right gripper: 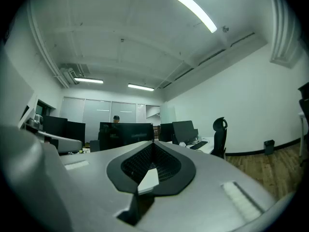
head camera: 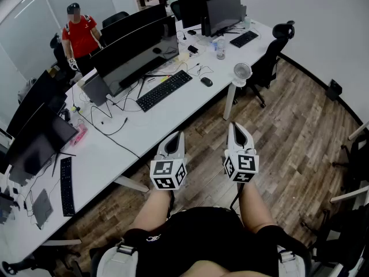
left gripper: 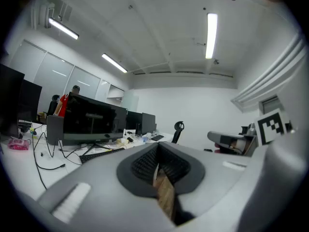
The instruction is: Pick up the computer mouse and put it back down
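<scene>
In the head view a black computer mouse [head camera: 206,81] lies on the long white desk [head camera: 144,131], just right of a black keyboard [head camera: 164,89]. Both grippers hover level over the wooden floor, well short of the desk and apart from the mouse. The left gripper [head camera: 174,136] has its jaws together with nothing between them, and in the left gripper view its jaws [left gripper: 158,146] meet at the tip. The right gripper [head camera: 236,126] is shut and empty too, its jaws [right gripper: 153,144] closed in the right gripper view.
Several dark monitors [head camera: 135,48] stand along the desk, with cables and a second keyboard [head camera: 67,186]. A small white fan [head camera: 242,72] sits at the desk's edge and a black office chair [head camera: 271,56] beyond it. A person in a red shirt [head camera: 81,36] stands behind the desk.
</scene>
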Tool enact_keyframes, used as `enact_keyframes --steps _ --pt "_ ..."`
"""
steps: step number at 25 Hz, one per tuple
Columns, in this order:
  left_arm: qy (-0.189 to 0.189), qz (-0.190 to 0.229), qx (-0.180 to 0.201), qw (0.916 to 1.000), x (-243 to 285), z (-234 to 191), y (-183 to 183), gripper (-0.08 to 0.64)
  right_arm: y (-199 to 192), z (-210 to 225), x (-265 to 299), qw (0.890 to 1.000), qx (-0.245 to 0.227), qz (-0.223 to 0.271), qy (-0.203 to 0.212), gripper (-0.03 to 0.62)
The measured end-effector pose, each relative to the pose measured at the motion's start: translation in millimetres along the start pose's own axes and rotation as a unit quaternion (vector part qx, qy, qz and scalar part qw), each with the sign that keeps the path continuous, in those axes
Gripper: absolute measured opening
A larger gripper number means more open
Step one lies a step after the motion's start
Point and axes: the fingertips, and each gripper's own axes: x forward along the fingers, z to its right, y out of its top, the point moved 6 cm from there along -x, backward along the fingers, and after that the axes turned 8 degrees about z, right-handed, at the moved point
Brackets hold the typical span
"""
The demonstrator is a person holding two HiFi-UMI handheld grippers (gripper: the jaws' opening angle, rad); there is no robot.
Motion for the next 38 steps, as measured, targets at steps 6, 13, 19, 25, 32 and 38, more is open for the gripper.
enact_keyframes --steps 6,13,19,25,32,38 --pt "0.003 0.007 0.006 1.0 11 9 2 0.051 1 14 2 1.0 0.005 0.01 0.003 0.005" --pt "0.01 0.011 0.005 0.9999 20 32 -7 0.051 -1 38 0 1.0 0.011 0.01 0.014 0.005" --pt "0.012 0.006 0.001 0.9999 30 53 -18 0.051 -3 60 1 1.0 0.008 0.007 0.019 0.005" --pt "0.014 0.007 0.018 0.9997 50 60 -22 0.051 -9 77 15 1.0 0.011 0.001 0.023 0.005" --pt "0.016 0.008 0.011 0.9998 84 51 -31 0.051 -23 87 48 0.999 0.009 -0.006 0.033 0.005" --pt "0.018 0.015 0.004 0.9997 116 39 -28 0.051 -24 95 79 0.999 0.003 0.018 0.037 0.005"
